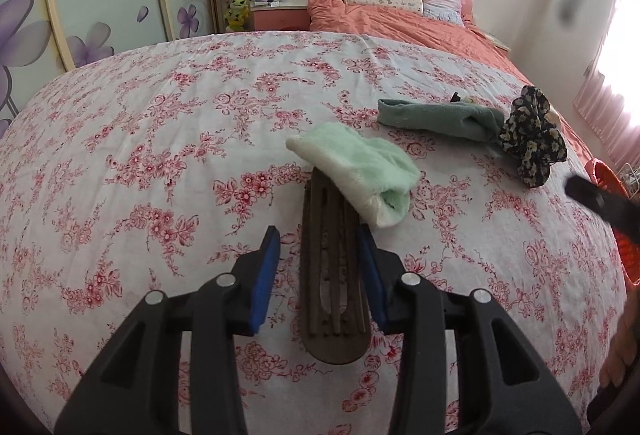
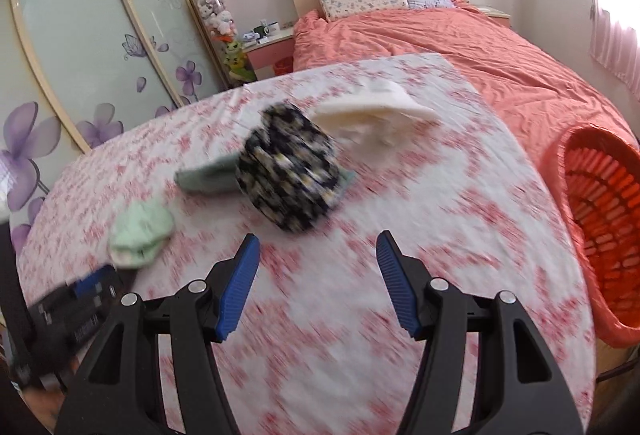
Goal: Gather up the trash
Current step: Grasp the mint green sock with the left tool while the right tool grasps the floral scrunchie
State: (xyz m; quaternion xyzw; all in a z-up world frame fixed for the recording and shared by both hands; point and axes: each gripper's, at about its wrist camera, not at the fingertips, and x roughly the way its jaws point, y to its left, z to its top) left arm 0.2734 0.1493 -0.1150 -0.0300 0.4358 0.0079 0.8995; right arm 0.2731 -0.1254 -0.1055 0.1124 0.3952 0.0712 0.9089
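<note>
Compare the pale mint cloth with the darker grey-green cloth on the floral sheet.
The pale mint cloth is light and fluffy; the grey-green cloth is darker and duller. The mint one overlaps the far end of the brown slatted object between the left tool's fingers; the grey-green one touches the black floral fabric. Both lie folded on the floral sheet.

Brown slatted piece point(image 1: 334, 275) between claw point(image 1: 322, 275) pads
</note>
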